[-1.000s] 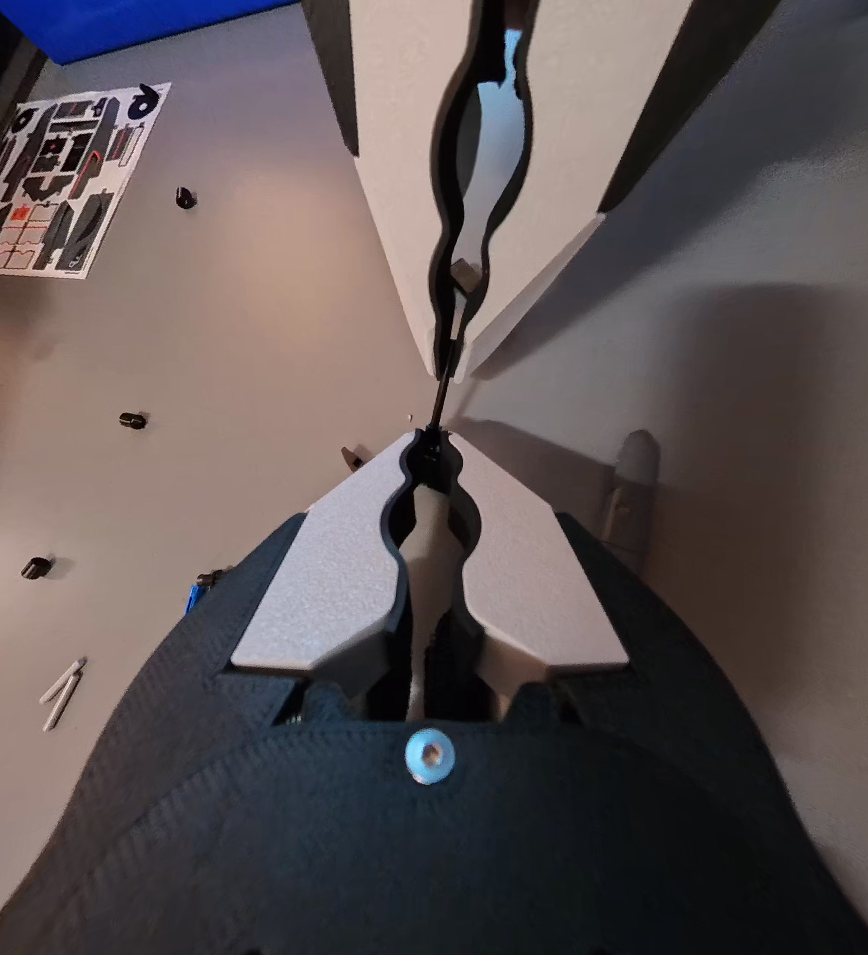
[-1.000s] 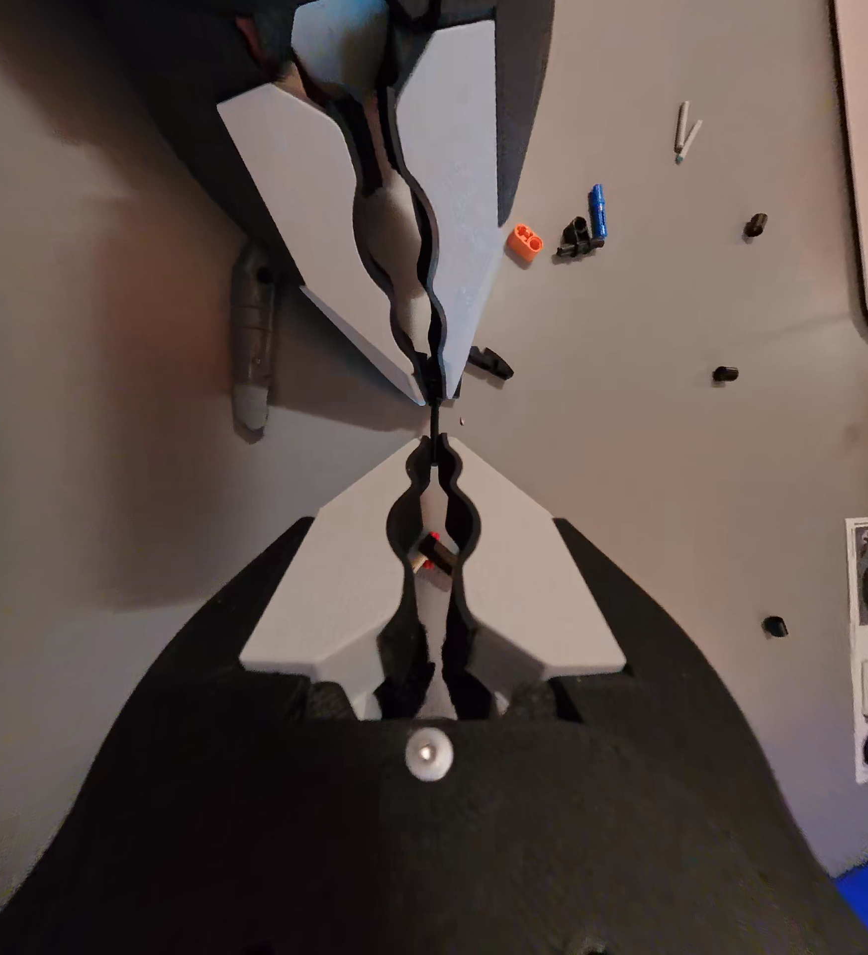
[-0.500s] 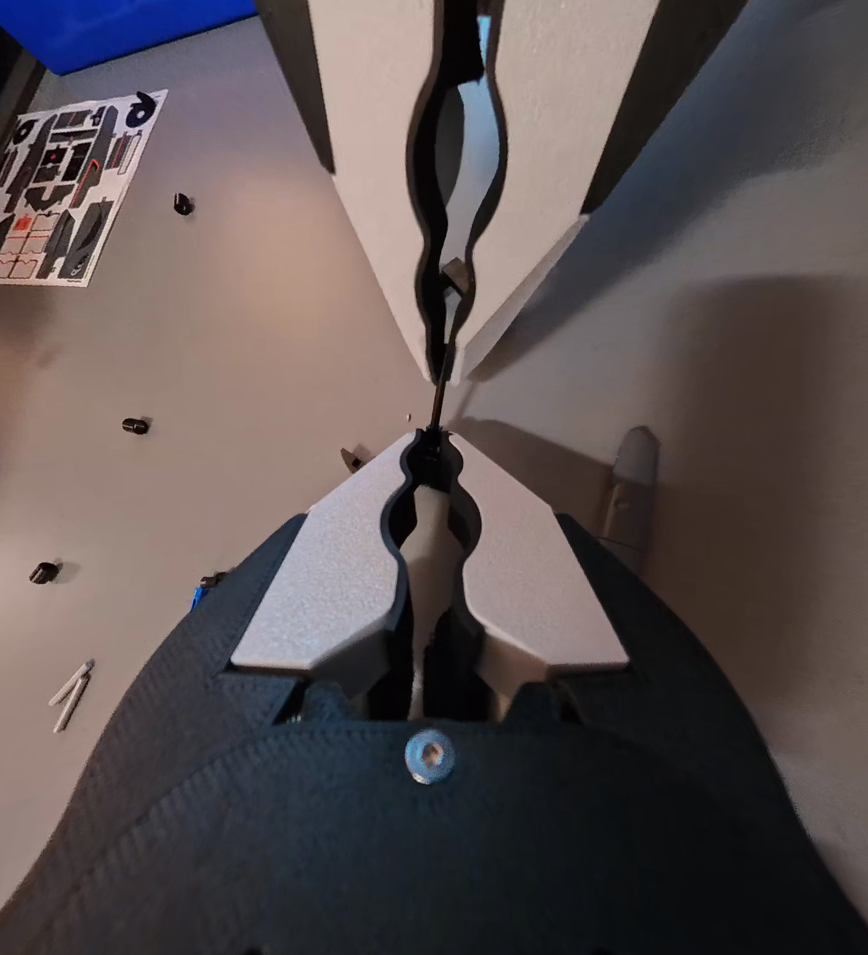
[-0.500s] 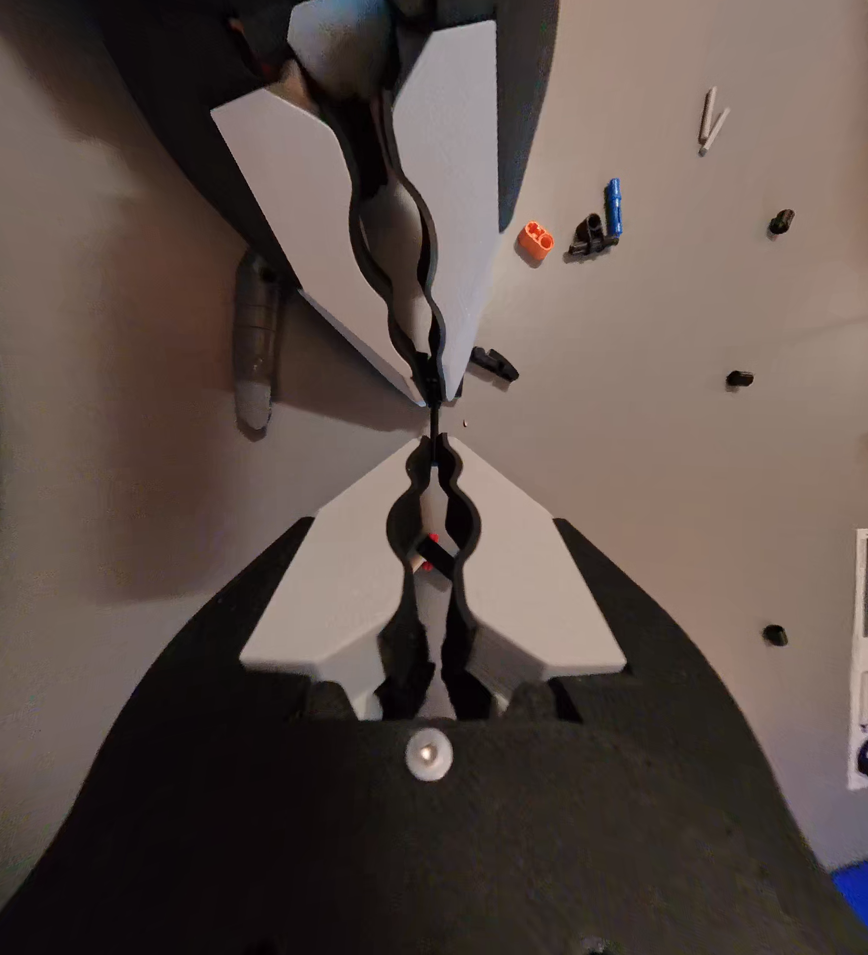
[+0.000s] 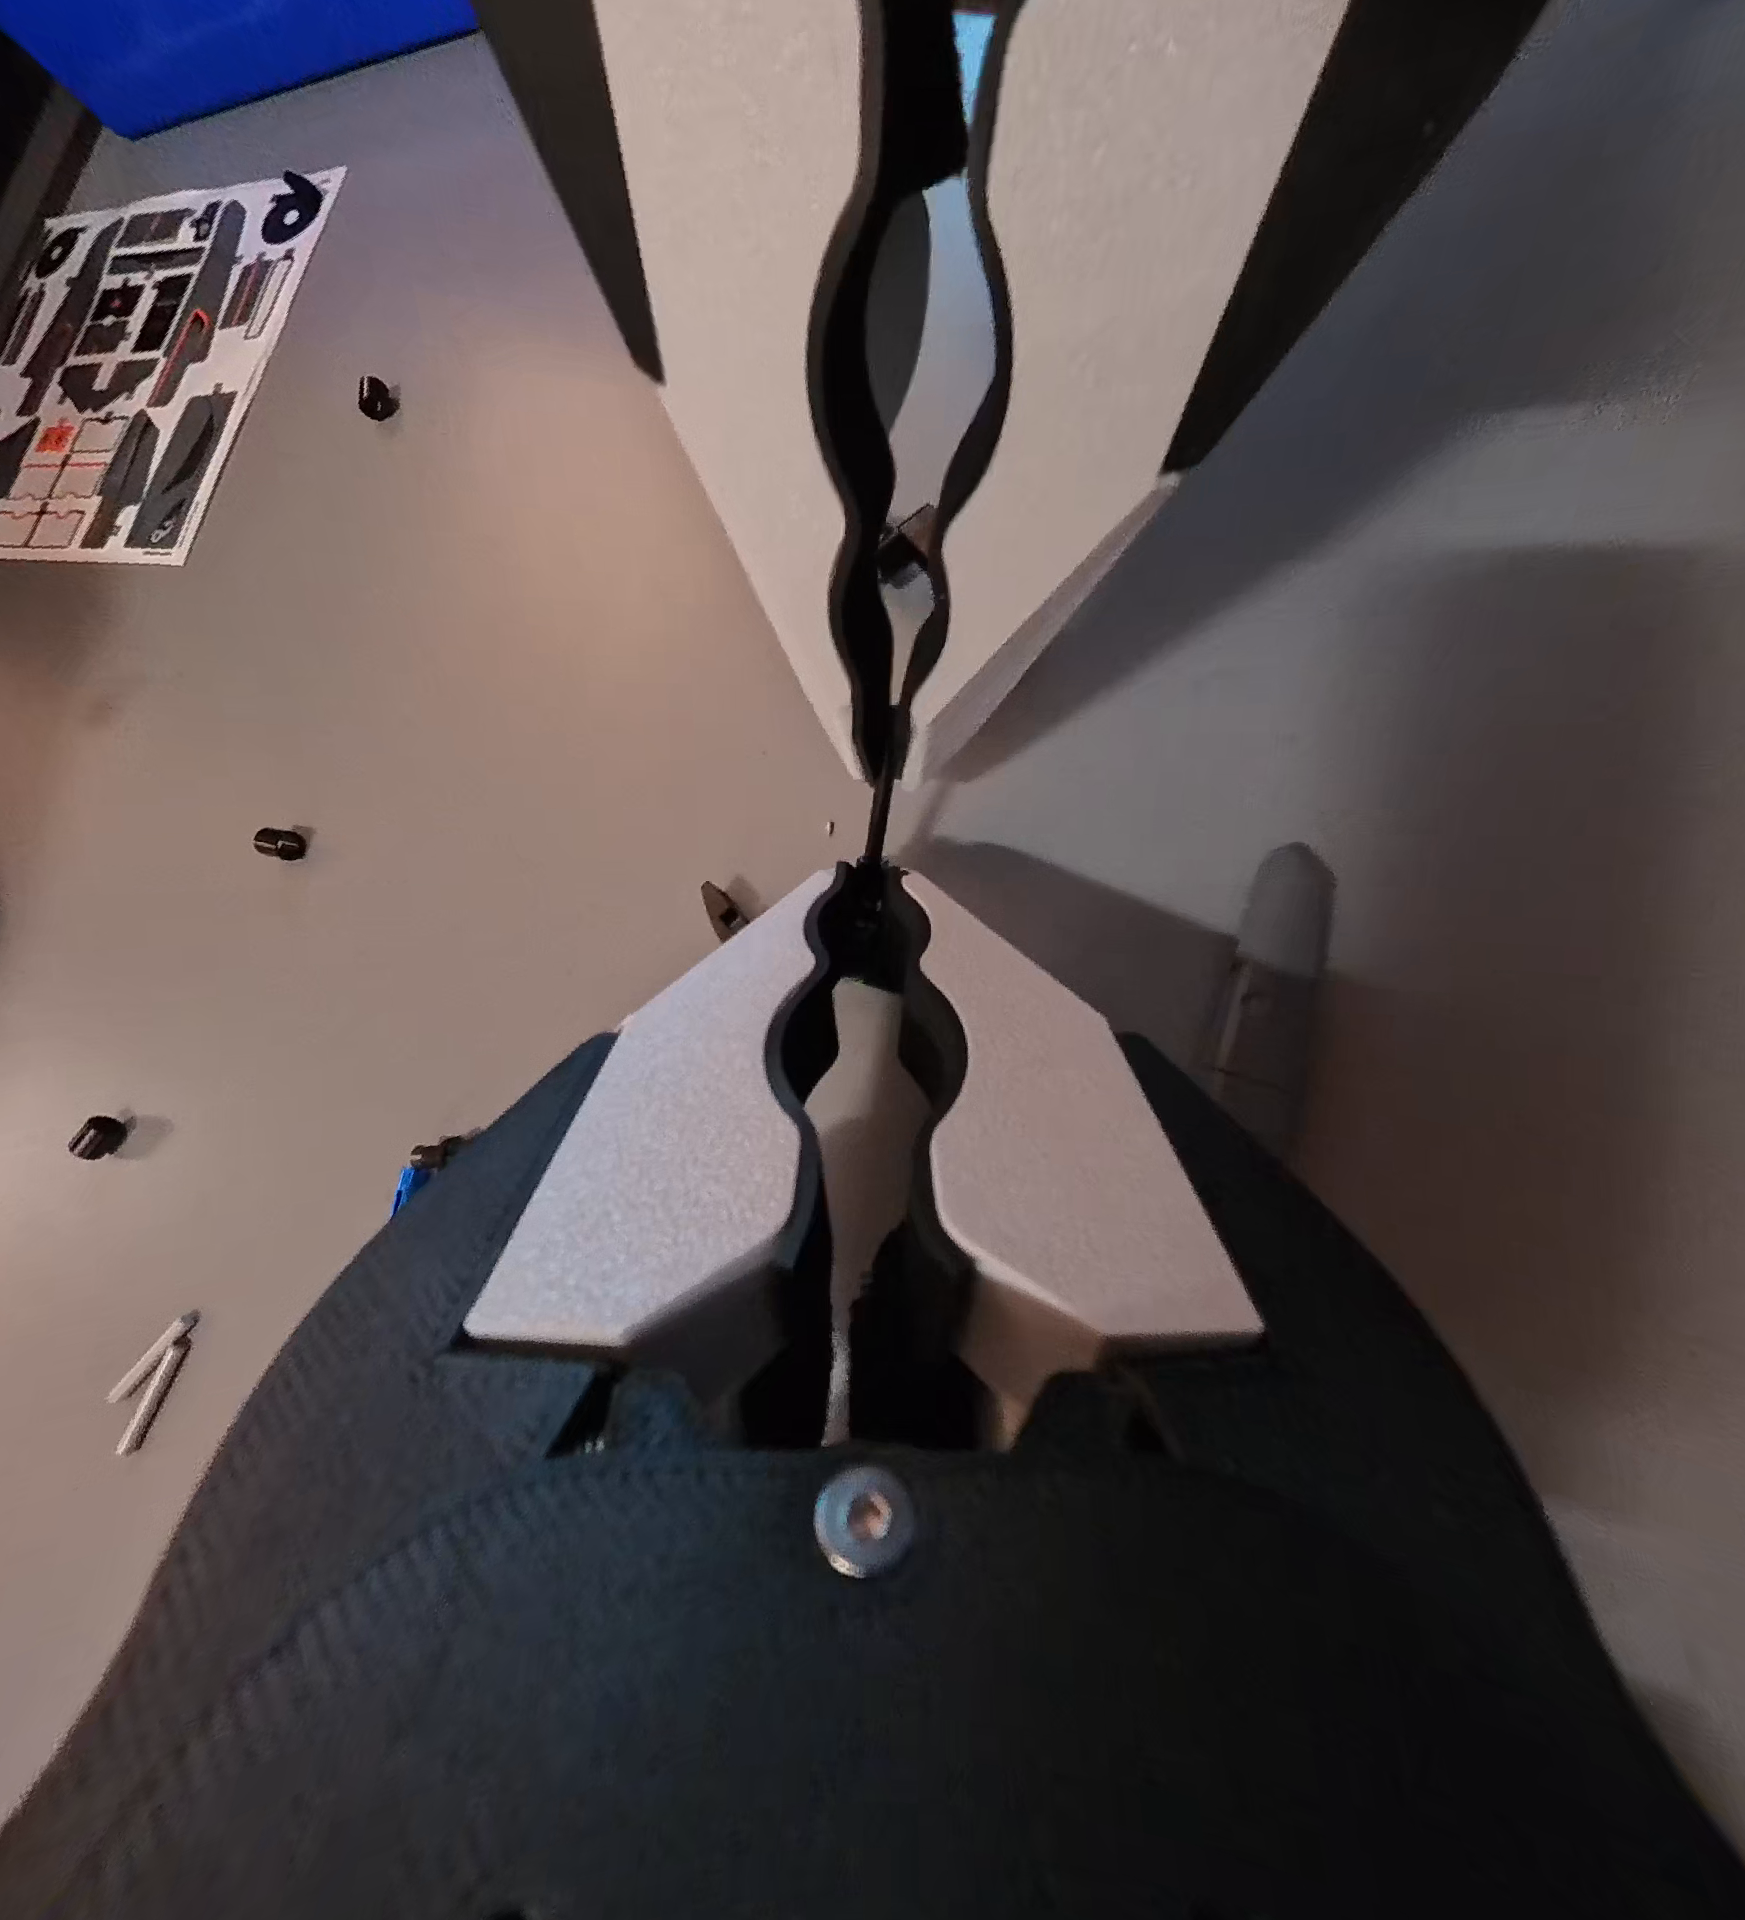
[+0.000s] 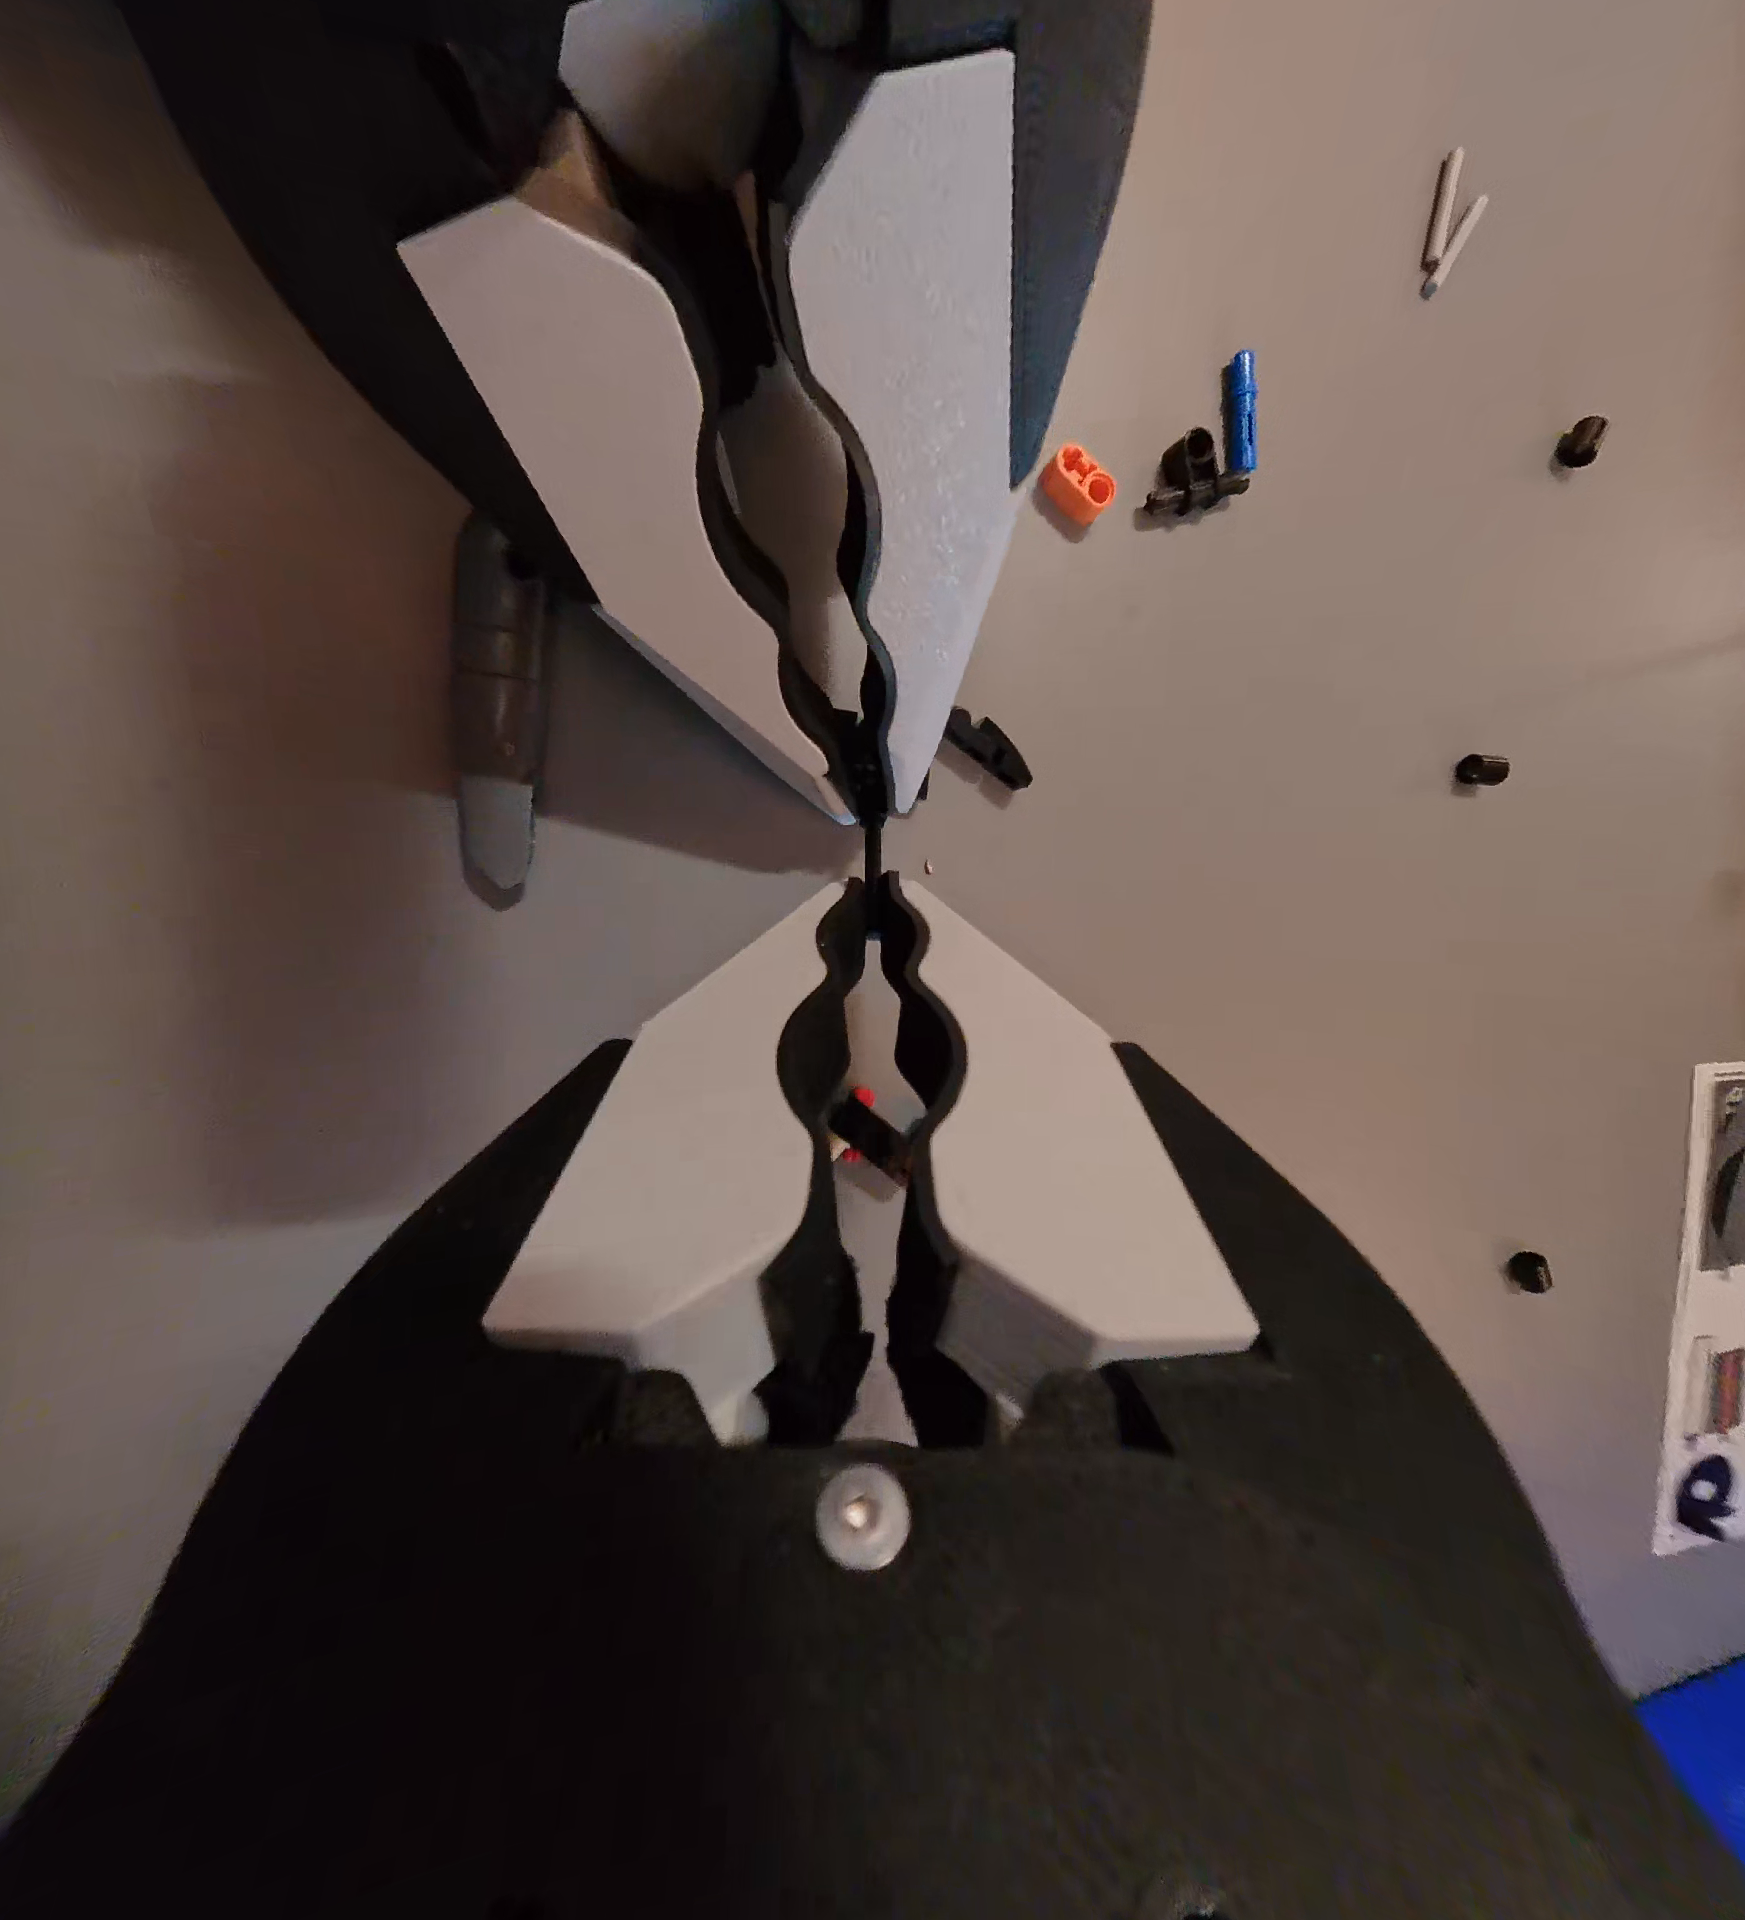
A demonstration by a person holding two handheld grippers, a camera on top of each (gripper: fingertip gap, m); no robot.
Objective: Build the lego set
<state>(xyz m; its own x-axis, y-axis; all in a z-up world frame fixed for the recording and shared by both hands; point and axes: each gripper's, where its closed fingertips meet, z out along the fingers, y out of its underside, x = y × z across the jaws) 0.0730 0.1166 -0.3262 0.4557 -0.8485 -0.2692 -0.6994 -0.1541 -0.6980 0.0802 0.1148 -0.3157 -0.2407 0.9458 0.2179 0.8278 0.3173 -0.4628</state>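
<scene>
Two grippers meet tip to tip above the grey table [image 6: 1263, 935], and a thin black axle [image 6: 872, 854] bridges the small gap between them. The left gripper [image 5: 868, 883] is pinched down on a small black piece [image 5: 863, 914] at its very tips, and the axle's near end runs into that piece. The right gripper [image 6: 870, 896] is closed on the axle's other end, with more of the part, black with red spots [image 6: 863, 1117], sitting deeper in its throat. From the left wrist view the right gripper [image 5: 883, 764] comes down from above, jaws tight on the rod.

Here is the risk, as I read it: the axle is slim and both grips sit right at the fingertips. If the two grippers push out of line, the rod could bend, twist out of one grip or pop free and drop. It looks tilted slightly in the left wrist view, so alignment is not perfect. Too hard a push could also roll the small black piece out of the left pads.

A drop would be awkward: loose parts lie below, among them a black connector [image 6: 987, 750] just beside the tips, an orange piece [image 6: 1083, 480], a blue pin [image 6: 1242, 410] and a grey curved element [image 6: 501, 707]. A sticker sheet [image 5: 120, 374] lies well apart.
</scene>
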